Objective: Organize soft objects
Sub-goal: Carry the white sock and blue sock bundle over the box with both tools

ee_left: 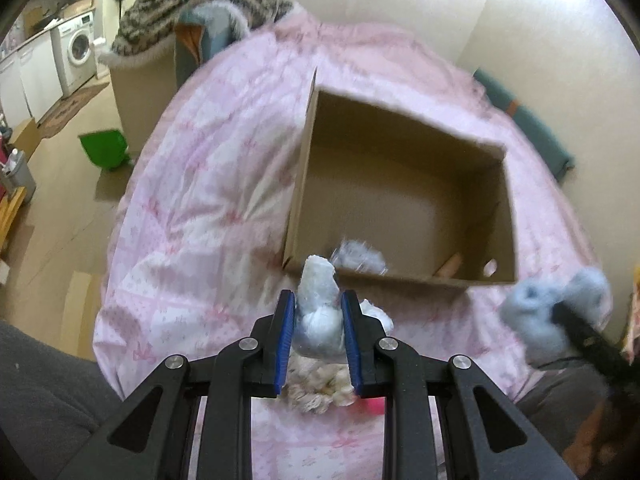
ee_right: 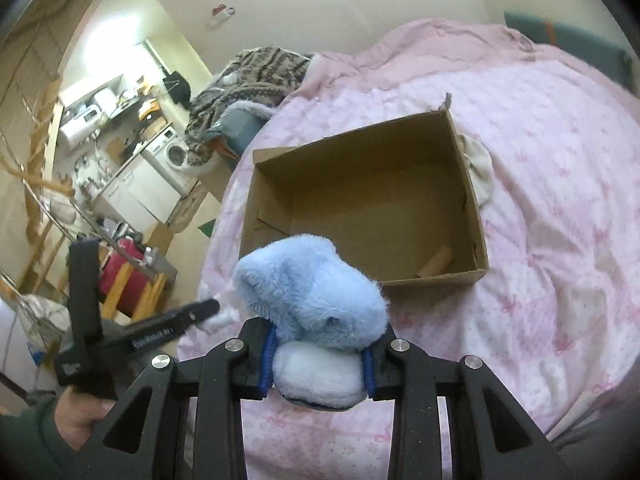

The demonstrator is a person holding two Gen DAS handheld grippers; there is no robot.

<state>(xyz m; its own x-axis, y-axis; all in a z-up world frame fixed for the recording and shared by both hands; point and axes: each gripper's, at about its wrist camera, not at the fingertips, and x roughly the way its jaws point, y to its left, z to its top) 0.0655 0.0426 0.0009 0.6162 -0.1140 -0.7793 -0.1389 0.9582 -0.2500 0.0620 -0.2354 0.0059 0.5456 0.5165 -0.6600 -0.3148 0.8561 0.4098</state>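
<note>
— Where were your fingers?
— My left gripper [ee_left: 318, 330] pinched a pale plush [ee_left: 319, 312]; my right gripper [ee_right: 318, 360] clamped the blue slipper [ee_right: 310, 300], both at the cardboard box's [ee_right: 472, 216] 6 o'clock rim.
— Any room?
— Open pink bed [ee_right: 560, 200] lay at 3 o'clock.

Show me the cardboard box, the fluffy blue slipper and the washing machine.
cardboard box [ee_right: 360, 152]: right wrist view, far inner wall.
fluffy blue slipper [ee_right: 316, 292]: right wrist view, fuzzy upper.
washing machine [ee_left: 78, 50]: left wrist view, round door.

dim warm light, motion blur, fisheye warping
</note>
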